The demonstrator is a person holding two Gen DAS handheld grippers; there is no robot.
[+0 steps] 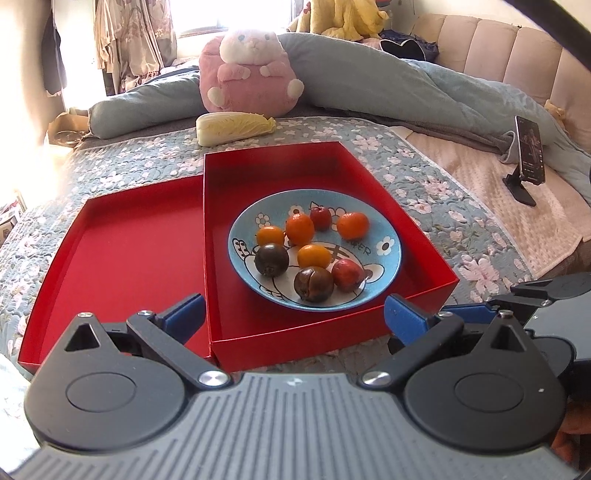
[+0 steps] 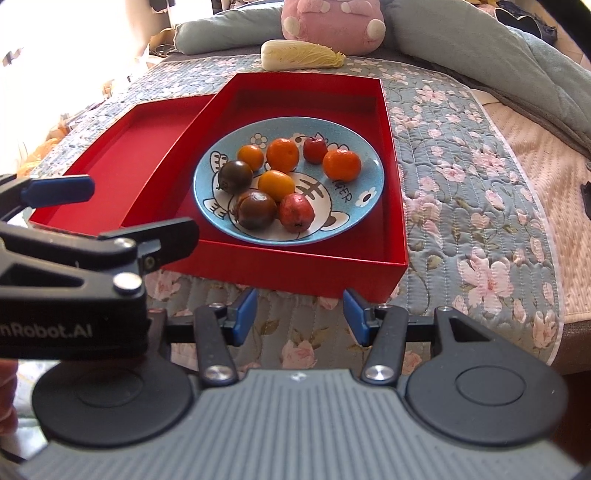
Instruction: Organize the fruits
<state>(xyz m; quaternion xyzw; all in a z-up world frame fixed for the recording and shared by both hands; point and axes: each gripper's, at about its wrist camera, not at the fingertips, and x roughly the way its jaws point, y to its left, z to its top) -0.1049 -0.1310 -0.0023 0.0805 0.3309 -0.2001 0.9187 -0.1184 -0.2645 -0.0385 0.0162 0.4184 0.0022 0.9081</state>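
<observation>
A blue cartoon plate (image 1: 384, 264) (image 2: 364, 206) sits in a deep red box (image 1: 258, 332) (image 2: 295, 273) on the bed. It holds several fruits: orange mandarins (image 1: 352, 226) (image 2: 341, 165), two dark tomatoes (image 1: 271, 259) (image 2: 256, 210) and small red fruits (image 1: 347, 275) (image 2: 295, 213). A shallow red lid (image 1: 125, 254) (image 2: 147, 147) lies left of the box. My left gripper (image 1: 293, 314) is open and empty, just short of the box's near wall. My right gripper (image 2: 300, 315) is open and empty, near the box's front wall. The left gripper shows at the left of the right wrist view.
A napa cabbage (image 1: 232, 127) (image 2: 301, 55) and a pink plush (image 1: 247, 74) (image 2: 332, 22) lie behind the box. A phone on a stand (image 1: 530, 155) stands at the right. A grey-blue duvet (image 1: 406, 85) runs along the back. The floral quilt (image 2: 461, 184) covers the bed.
</observation>
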